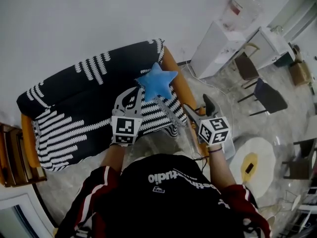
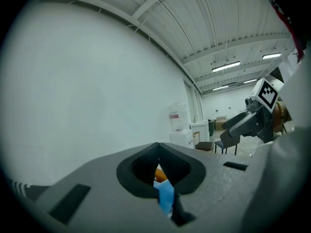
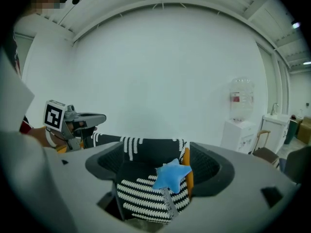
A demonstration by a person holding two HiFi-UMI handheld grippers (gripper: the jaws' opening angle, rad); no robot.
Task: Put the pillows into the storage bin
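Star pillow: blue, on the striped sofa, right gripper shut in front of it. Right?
No: the right gripper is open, jaws wide apart in the right gripper view. The rest holds: the blue star pillow is on the striped sofa.

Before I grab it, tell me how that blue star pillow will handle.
The blue star pillow looks plump and soft, so it will probably squash under jaws. It likely weighs little for its bulk. Propped beside the sofa armrest, it may topple if pushed, not roll.
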